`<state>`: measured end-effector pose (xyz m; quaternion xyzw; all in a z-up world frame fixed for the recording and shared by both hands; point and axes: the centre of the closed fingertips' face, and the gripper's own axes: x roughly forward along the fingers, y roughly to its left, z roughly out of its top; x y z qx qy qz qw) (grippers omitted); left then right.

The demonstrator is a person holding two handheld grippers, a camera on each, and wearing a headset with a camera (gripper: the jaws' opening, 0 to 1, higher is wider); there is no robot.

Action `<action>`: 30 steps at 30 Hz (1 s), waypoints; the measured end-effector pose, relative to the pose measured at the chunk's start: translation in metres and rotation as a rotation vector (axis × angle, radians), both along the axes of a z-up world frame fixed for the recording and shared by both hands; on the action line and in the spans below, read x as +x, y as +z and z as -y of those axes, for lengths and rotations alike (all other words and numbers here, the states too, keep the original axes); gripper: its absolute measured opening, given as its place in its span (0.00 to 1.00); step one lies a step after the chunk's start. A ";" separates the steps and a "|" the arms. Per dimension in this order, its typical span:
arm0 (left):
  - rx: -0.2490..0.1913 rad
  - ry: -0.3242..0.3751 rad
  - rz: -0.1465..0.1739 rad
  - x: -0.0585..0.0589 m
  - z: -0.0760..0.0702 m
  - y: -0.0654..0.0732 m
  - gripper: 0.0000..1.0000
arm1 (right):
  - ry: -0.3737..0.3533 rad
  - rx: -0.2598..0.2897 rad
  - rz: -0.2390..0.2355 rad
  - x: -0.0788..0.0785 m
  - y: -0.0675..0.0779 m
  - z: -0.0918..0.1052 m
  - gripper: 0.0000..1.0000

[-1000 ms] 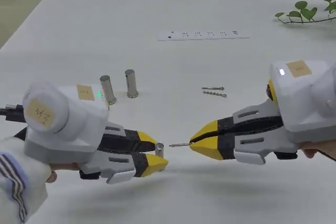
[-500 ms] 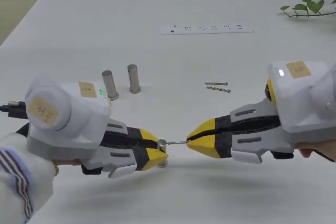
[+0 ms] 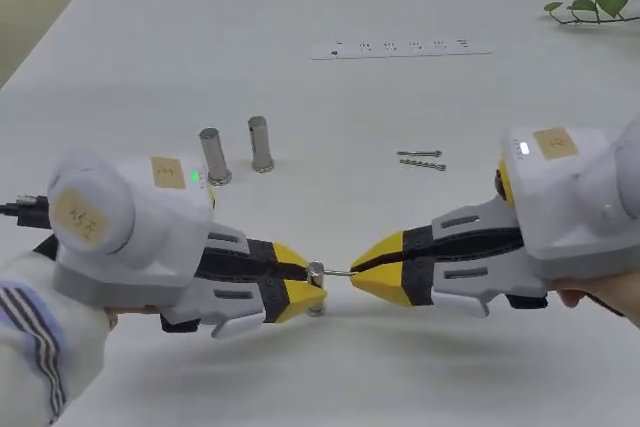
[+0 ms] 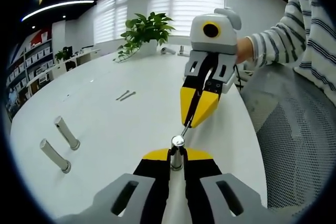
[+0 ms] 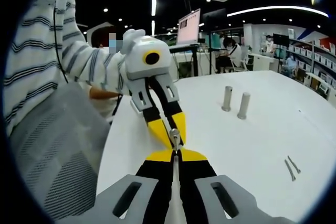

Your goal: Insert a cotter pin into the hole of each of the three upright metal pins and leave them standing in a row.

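Head view: left gripper [image 3: 318, 284] is pinching the upright metal pin [image 3: 316, 271] on the table [image 3: 450, 97] — right gripper [image 3: 353, 274] is holding a pinched cotter pin [image 3: 337, 272] at its hole; misalignment could bend it.

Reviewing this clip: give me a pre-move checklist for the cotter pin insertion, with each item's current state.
1. Hold of left gripper on held metal pin: ok.
2. Hold of right gripper on cotter pin: ok.
3. Cotter pin tip at the held metal pin's head: ok.
4. Tip inside the hole: cannot tell.
5. Two other metal pins upright: ok.
6. Two spare cotter pins lying on the table: ok.
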<state>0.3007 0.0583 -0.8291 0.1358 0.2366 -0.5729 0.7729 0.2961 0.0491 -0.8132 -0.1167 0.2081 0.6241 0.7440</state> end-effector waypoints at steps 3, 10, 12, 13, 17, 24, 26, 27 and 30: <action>-0.001 -0.007 -0.002 -0.001 0.002 0.000 0.07 | 0.006 0.009 -0.004 0.001 0.001 -0.009 0.04; 0.004 -0.012 -0.001 0.000 0.004 -0.001 0.07 | 0.014 0.004 -0.010 0.005 0.000 -0.016 0.04; 0.003 -0.010 0.000 0.000 0.004 -0.002 0.07 | 0.014 0.004 -0.016 0.005 0.000 -0.015 0.05; 0.004 -0.009 0.000 0.000 0.004 -0.002 0.07 | 0.015 0.005 -0.012 0.005 0.000 -0.015 0.05; 0.005 -0.009 0.001 0.000 0.004 -0.002 0.07 | 0.016 0.003 -0.007 0.005 0.000 -0.013 0.12; 0.008 -0.018 0.007 0.000 0.004 -0.003 0.07 | 0.014 -0.018 -0.025 0.004 0.000 -0.003 0.08; 0.008 -0.021 0.009 0.000 0.004 -0.003 0.07 | 0.020 -0.019 -0.020 0.002 0.001 -0.001 0.05; 0.008 -0.023 0.010 -0.001 0.004 -0.003 0.07 | 0.019 -0.020 -0.017 0.003 0.002 -0.001 0.05; 0.010 -0.025 0.013 -0.001 0.004 -0.003 0.07 | 0.007 -0.016 -0.014 0.004 0.003 -0.002 0.05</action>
